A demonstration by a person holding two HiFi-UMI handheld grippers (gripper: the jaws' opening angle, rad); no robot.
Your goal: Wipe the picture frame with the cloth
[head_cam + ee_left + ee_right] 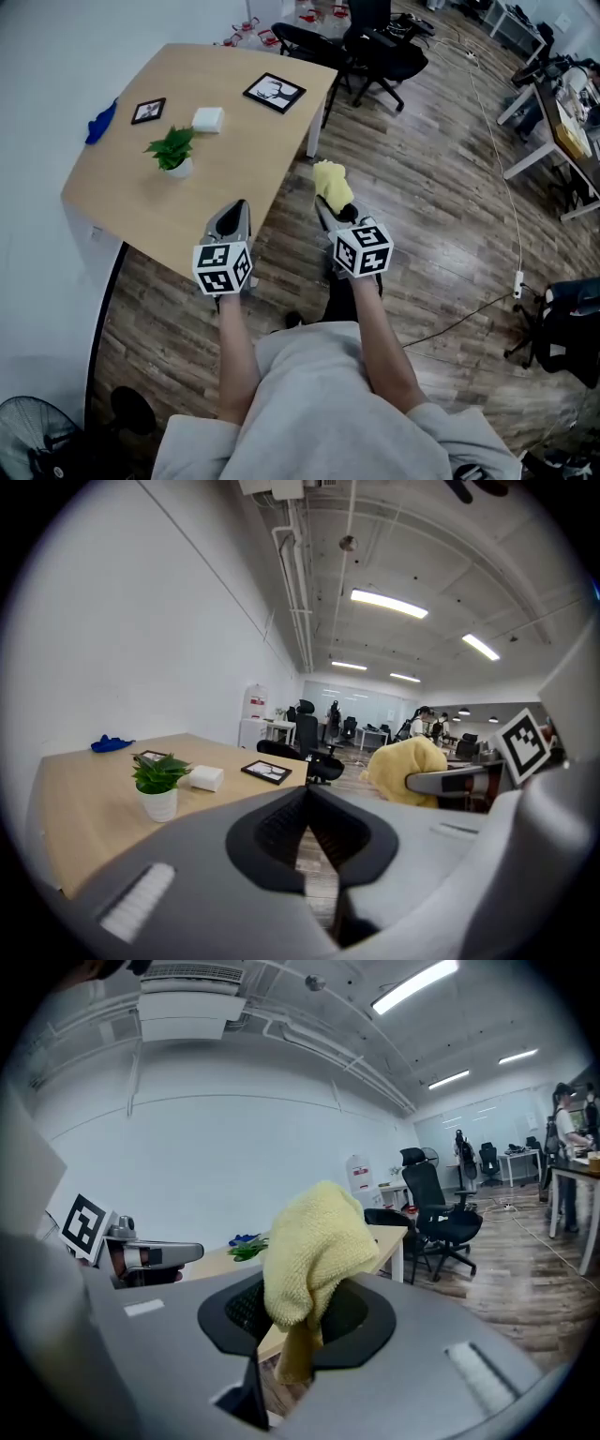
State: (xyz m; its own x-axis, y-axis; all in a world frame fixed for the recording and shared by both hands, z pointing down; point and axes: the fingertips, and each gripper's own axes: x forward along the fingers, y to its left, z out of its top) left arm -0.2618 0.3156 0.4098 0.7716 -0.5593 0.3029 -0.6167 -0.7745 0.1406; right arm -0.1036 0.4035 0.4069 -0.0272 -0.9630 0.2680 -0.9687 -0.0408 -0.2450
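Two black picture frames lie on the light wooden table [122, 187]: a larger one [275, 92] near the far right corner and a small one [148, 111] at the left. My right gripper [328, 203] is shut on a yellow cloth [333, 183], held over the floor off the table's right edge. In the right gripper view the cloth [314, 1251] bunches up between the jaws. My left gripper [233, 211] hovers over the table's near corner, shut with nothing in it. From the left gripper view the larger frame [266, 772] lies well ahead.
On the table stand a small potted plant [172, 152] and a white box [208, 119]; a blue rag [101, 122] lies at the far left edge. Black office chairs [380, 47] stand beyond the table. A cable [502, 178] runs over the wooden floor at the right.
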